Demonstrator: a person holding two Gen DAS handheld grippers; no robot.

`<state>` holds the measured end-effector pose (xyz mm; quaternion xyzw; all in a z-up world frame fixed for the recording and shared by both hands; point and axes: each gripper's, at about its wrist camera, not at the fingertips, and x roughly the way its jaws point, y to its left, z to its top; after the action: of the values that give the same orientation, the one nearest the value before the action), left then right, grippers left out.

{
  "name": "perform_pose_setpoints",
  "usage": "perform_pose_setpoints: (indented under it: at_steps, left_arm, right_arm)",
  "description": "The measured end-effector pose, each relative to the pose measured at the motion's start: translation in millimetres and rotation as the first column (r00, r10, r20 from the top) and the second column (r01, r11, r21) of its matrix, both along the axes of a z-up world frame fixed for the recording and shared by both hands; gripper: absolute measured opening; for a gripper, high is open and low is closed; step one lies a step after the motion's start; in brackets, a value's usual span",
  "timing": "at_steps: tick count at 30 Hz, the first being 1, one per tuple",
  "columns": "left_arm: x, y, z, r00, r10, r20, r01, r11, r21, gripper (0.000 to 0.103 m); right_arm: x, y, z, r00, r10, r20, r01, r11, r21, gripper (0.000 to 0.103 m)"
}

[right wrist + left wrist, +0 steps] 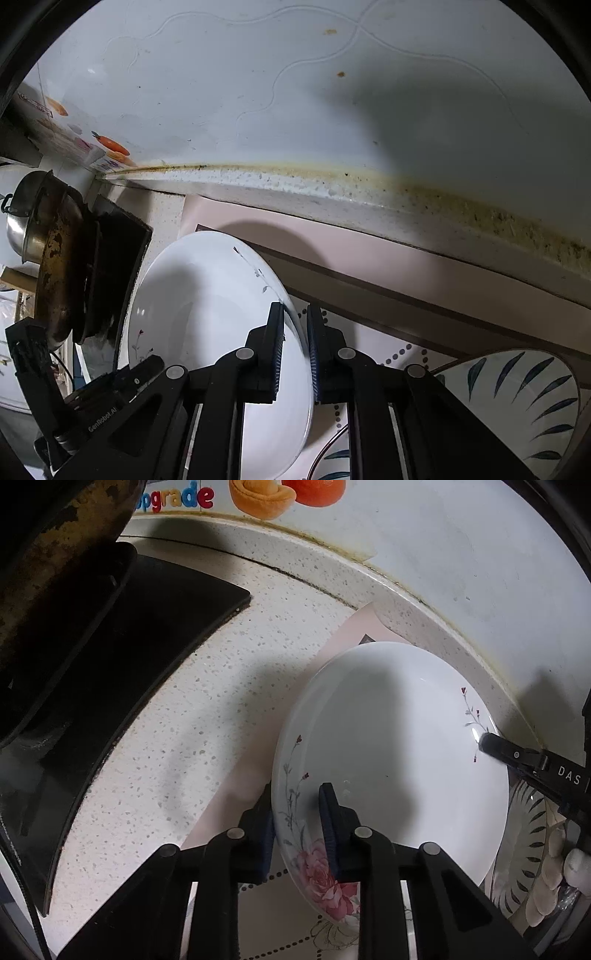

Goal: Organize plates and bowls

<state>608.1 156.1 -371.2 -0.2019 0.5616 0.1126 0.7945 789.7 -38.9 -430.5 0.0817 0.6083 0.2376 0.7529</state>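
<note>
The white rose-print plate (388,760) sits on a pink mat (332,254) at the back of the speckled table (155,760), near the wall. Left claw (299,830) is clamped on its near rim, right claw (295,350) pinched on the opposite edge. I'd lift both together, keep it level, and clear the leaf-pattern plate (524,398) just beside it.

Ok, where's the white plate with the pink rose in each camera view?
Left wrist: the rose plate fills centre to lower right, the left claw clamped on its near rim.
Right wrist: the plate sits lower left of centre, the right claw clamped on its right rim.
Shared landmark: the leaf-pattern plate, at lower right in both.
</note>
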Motion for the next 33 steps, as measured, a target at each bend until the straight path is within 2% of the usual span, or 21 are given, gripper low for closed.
perform_pose_setpoints:
  at_steps: [9, 16, 21, 24, 28, 33]
  left_arm:
    - [-32.7, -7.1, 36.9, 0.999, -0.047, 0.021, 0.048, 0.999, -0.014, 0.020]
    - [-84.0, -39.2, 75.2, 0.990, -0.125, 0.059, 0.127, 0.992, -0.026, 0.020]
    - [-127.4, -62.9, 95.3, 0.975, -0.216, 0.058, 0.217, 0.976, -0.029, 0.020]
    - [-156.5, -76.2, 92.8, 0.965, -0.260, 0.041, 0.262, 0.963, -0.064, 0.020]
    - [-195.5, -94.6, 84.9, 0.947, -0.322, 0.016, 0.322, 0.943, -0.083, 0.020]
    - [-226.6, -116.2, 65.7, 0.917, -0.397, -0.030, 0.394, 0.916, -0.079, 0.020]
  right_arm:
    - [-24.2, -25.8, 29.9, 0.999, -0.025, 0.022, 0.024, 0.999, 0.040, 0.014]
    - [-77.2, -62.4, 73.1, 0.997, -0.065, 0.034, 0.063, 0.996, 0.060, 0.014]
    - [-149.7, -103.1, 98.8, 0.991, -0.133, 0.019, 0.131, 0.990, 0.059, 0.014]
    - [-197.6, -125.6, 103.5, 0.985, -0.170, -0.010, 0.170, 0.984, 0.051, 0.014]
    - [-261.6, -148.0, 98.4, 0.980, -0.193, -0.044, 0.194, 0.981, 0.024, 0.014]
    - [-332.3, -173.4, 76.2, 0.962, -0.252, -0.102, 0.255, 0.967, 0.016, 0.014]
